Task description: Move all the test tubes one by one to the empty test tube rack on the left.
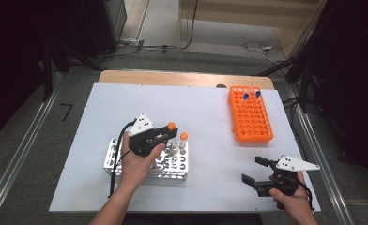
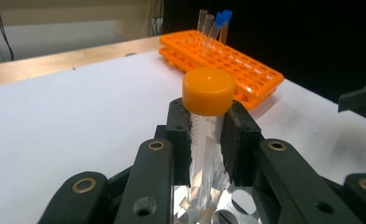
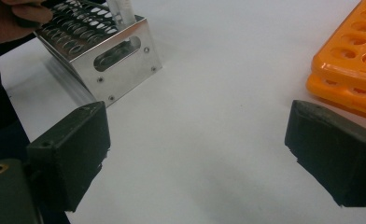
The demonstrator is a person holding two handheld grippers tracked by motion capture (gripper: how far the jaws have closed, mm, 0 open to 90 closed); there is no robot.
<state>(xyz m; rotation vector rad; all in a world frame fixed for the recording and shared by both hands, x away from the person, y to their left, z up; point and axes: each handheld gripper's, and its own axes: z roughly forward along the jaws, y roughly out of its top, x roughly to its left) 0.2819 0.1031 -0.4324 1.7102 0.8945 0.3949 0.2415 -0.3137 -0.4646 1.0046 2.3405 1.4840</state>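
Observation:
My left gripper (image 1: 168,132) (image 2: 207,135) is shut on a clear tube with an orange cap (image 2: 207,91) (image 1: 172,125), held upright just below the cap. The tube's lower end reaches down into the metal rack (image 1: 170,167) (image 2: 204,205). A second orange-capped tube (image 1: 183,137) stands in that rack just to the right. My right gripper (image 1: 256,169) (image 3: 197,154) hovers open over the white board near the front right, nothing between its jaws. The metal rack (image 3: 107,51) lies at the upper left of the right gripper view.
An orange rack (image 1: 250,114) (image 2: 228,65) (image 3: 354,60) lies at the back right of the white board (image 1: 196,108), with two blue-capped tubes (image 1: 251,95) (image 2: 222,21) at its far end. Bare board lies between the two racks.

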